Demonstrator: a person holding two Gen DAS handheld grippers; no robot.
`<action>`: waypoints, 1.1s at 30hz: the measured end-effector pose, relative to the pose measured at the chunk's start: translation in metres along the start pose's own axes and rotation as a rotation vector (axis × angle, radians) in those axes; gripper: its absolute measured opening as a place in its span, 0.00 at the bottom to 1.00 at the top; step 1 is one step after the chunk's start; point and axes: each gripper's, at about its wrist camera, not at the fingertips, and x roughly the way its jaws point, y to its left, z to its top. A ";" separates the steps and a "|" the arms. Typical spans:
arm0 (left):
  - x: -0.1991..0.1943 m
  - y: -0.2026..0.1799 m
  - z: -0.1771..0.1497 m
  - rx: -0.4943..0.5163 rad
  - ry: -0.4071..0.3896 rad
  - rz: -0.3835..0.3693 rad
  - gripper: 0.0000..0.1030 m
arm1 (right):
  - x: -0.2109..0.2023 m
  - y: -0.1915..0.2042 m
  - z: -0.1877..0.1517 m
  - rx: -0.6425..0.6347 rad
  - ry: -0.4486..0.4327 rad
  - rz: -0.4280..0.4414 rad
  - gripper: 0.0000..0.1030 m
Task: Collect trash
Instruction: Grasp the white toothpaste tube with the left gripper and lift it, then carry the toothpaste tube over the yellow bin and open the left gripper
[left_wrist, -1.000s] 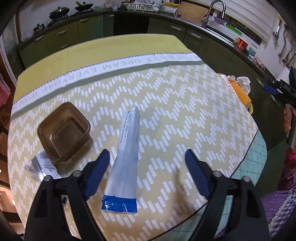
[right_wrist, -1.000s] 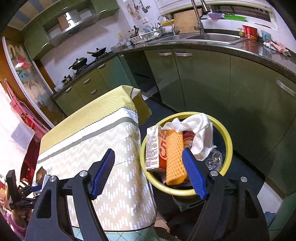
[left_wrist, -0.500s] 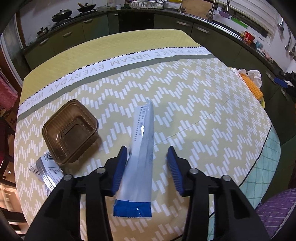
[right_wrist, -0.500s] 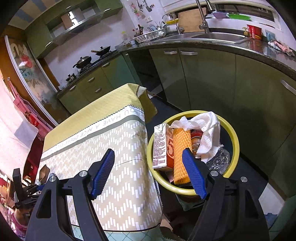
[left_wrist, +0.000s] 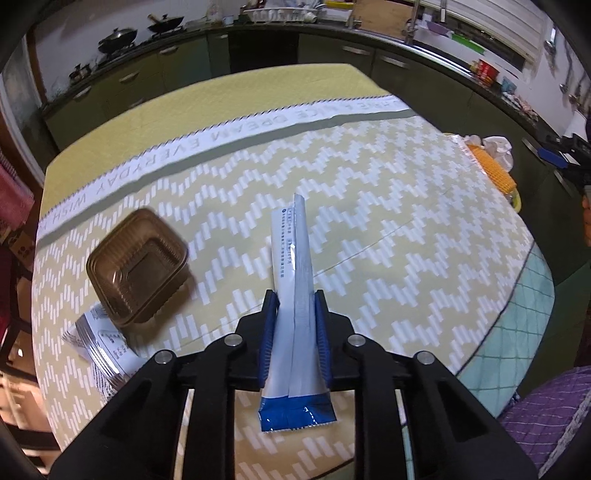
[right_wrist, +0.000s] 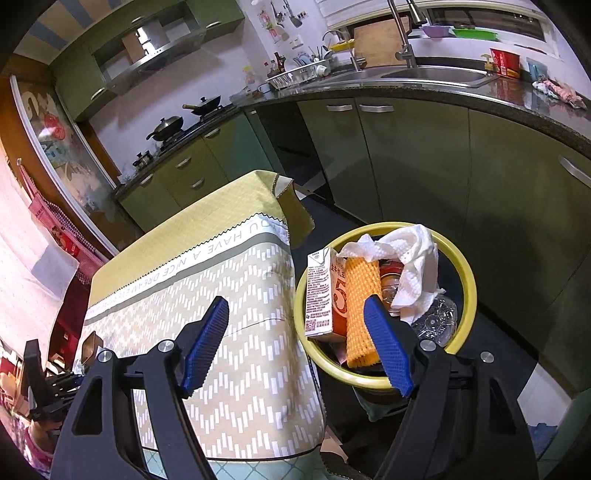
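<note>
The long grey-and-white plastic wrapper with the blue sealed end (left_wrist: 295, 317) is pinched between the blue pads of the left gripper (left_wrist: 294, 334), jaws closed tight on its lower half. The blue end sticks out toward the camera, the narrow top points away across the table, and the wrapper looks to be lying low over the yellow-and-white zigzag tablecloth (left_wrist: 388, 236), though I can't say if it's actually touching.

Just left of that gripper there's a crumpled white printed wrapper (left_wrist: 101, 341), and sitting partly on top of it is a brown square plastic tray (left_wrist: 137, 266), open side up and a bit motion-blurred. Further out the cloth has a white band with grey lettering (left_wrist: 207, 142), then plain yellow, then the green kitchen cabinets (left_wrist: 147, 79).

Over on the other side, the right gripper (right_wrist: 295, 347) has its jaws spread wide with nothing between them, held off the table's edge. Just past its right finger is the round yellow-rimmed trash bin (right_wrist: 463, 273), standing on the floor right beside the table. It's already packed: a white-and-red drink carton (right_wrist: 325, 295) upright on the left, an orange bumpy foam sleeve (right_wrist: 360, 302) next to it, a crumpled white paper towel (right_wrist: 410, 262) on top and some clear crushed plastic (right_wrist: 436, 317) lower right.
</note>
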 end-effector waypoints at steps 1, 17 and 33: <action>-0.003 -0.004 0.002 0.011 -0.007 -0.006 0.19 | -0.001 -0.002 0.000 0.004 -0.003 -0.001 0.73; -0.010 -0.162 0.120 0.349 -0.073 -0.343 0.19 | -0.040 -0.076 -0.016 0.139 -0.091 -0.093 0.73; 0.145 -0.343 0.227 0.373 0.103 -0.449 0.24 | -0.061 -0.166 -0.050 0.289 -0.087 -0.177 0.73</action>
